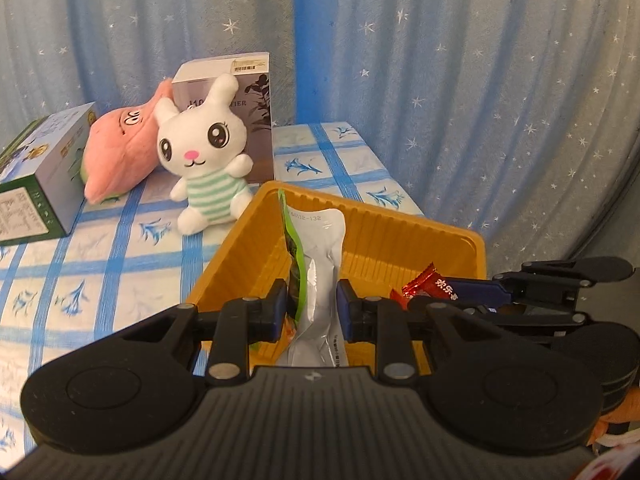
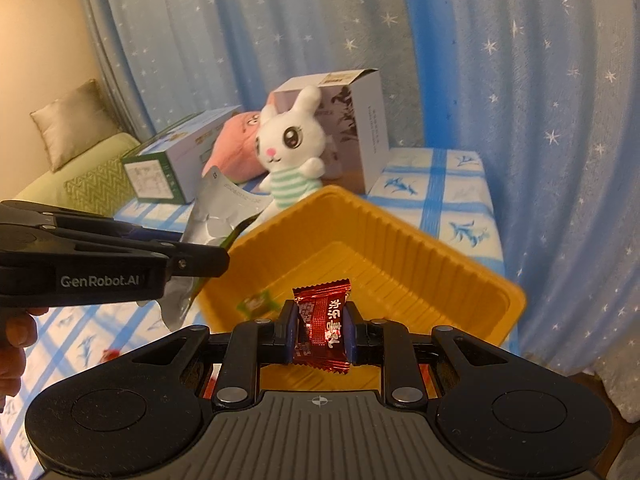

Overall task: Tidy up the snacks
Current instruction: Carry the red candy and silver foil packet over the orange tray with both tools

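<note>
Fingers [image 1: 345, 308] pinch silver pouch [image 1: 320, 280]; others clamp red candy [image 2: 322, 328].

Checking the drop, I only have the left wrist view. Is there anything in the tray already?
Observer: Yes, one small green wrapped snack on the tray floor, near corner.
Operator: What's written on the red candy?
Observer: White Chinese characters on the red candy, pinched in the right gripper.
Operator: Is the person's hand visible?
Observer: Yes, a hand under the left gripper, which holds the silver pouch.
</note>
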The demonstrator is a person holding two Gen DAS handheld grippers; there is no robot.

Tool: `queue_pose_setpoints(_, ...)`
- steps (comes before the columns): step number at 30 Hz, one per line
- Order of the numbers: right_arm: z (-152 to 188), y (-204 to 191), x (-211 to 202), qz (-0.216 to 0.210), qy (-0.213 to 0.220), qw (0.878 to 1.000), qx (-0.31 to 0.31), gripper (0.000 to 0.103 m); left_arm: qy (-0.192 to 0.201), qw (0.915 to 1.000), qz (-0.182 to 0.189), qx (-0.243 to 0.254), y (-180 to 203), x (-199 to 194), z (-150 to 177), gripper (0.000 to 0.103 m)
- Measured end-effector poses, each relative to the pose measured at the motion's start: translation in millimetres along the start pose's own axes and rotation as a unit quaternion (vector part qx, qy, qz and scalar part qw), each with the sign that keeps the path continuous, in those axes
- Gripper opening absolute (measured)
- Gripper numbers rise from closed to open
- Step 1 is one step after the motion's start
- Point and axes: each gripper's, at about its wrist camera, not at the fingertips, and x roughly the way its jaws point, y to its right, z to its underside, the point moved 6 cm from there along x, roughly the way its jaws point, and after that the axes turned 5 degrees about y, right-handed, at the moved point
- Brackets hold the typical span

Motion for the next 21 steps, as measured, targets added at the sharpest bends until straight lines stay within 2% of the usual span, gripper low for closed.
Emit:
queue_pose_setpoints(12, -13, 25, 31, 0.012, -0.003, 1.000, 0.003, 0.024, -0.026, 0.9994, -0.016, 0.014, -10, 55, -15, 0.025)
queue_pose_setpoints(21, -10, 36, 46, 0.019, -0.014, 1.000, 0.014, 0.024, -0.058, 0.9975, -0.020, 0.034, -12, 91, -11, 0.025)
